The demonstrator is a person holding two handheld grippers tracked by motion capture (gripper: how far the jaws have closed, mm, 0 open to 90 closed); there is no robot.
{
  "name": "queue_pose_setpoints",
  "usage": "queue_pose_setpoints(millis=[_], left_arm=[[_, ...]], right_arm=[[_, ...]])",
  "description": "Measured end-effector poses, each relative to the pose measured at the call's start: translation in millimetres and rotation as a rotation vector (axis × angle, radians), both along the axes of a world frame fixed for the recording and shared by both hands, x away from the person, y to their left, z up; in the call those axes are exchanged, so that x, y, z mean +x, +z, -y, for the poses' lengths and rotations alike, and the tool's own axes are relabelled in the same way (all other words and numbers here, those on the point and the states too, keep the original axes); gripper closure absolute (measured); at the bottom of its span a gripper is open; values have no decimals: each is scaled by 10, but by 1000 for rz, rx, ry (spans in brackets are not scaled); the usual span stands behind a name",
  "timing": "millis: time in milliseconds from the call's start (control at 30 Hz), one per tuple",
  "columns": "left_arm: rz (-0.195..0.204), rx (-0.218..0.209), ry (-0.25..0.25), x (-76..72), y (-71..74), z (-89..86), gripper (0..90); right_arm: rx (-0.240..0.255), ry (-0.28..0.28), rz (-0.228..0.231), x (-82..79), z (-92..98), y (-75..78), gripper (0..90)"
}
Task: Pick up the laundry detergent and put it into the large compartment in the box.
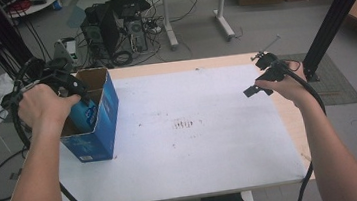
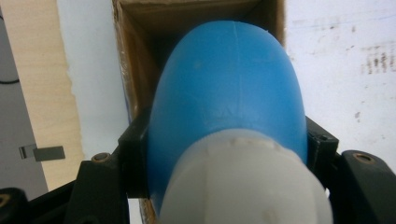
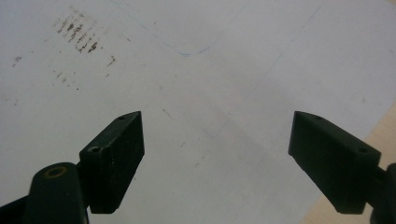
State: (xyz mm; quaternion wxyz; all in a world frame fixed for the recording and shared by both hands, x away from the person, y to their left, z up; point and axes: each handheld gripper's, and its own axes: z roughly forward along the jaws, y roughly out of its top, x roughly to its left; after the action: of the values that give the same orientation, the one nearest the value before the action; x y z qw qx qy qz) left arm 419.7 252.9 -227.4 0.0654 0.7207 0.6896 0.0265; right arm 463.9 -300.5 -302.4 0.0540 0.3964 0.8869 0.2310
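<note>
A blue cardboard box (image 1: 98,124) stands open-topped at the table's left edge. My left gripper (image 1: 73,94) is shut on a blue bottle (image 2: 229,88) with a white cap (image 2: 243,182) and holds it bottom first in the box's mouth (image 2: 187,18). In the high view the blue bottle (image 1: 86,113) shows partly inside the box, under the hand. My right gripper (image 3: 217,158) is open over the white sheet at the table's right side, with nothing between its jaws. In the high view that right gripper (image 1: 257,77) sits near the far right corner.
A white sheet (image 1: 186,150) covers most of the wooden table (image 1: 294,123), with a brown smudge (image 1: 184,124) at its middle. Computers and cables (image 1: 113,27) lie on the floor behind. A black post (image 1: 333,14) rises at the right.
</note>
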Motion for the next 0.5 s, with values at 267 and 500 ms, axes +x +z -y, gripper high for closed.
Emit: queue_pose_setpoints(millis=[267, 500], left_arm=[[-18, -2, 9, 22, -188, -5, 378], [-40, 31, 8, 51, -333, 21, 378]], right_arm=[[-2, -3, -4, -2, 10, -14, 183], [0, -5, -5, -5, 18, -32, 183]])
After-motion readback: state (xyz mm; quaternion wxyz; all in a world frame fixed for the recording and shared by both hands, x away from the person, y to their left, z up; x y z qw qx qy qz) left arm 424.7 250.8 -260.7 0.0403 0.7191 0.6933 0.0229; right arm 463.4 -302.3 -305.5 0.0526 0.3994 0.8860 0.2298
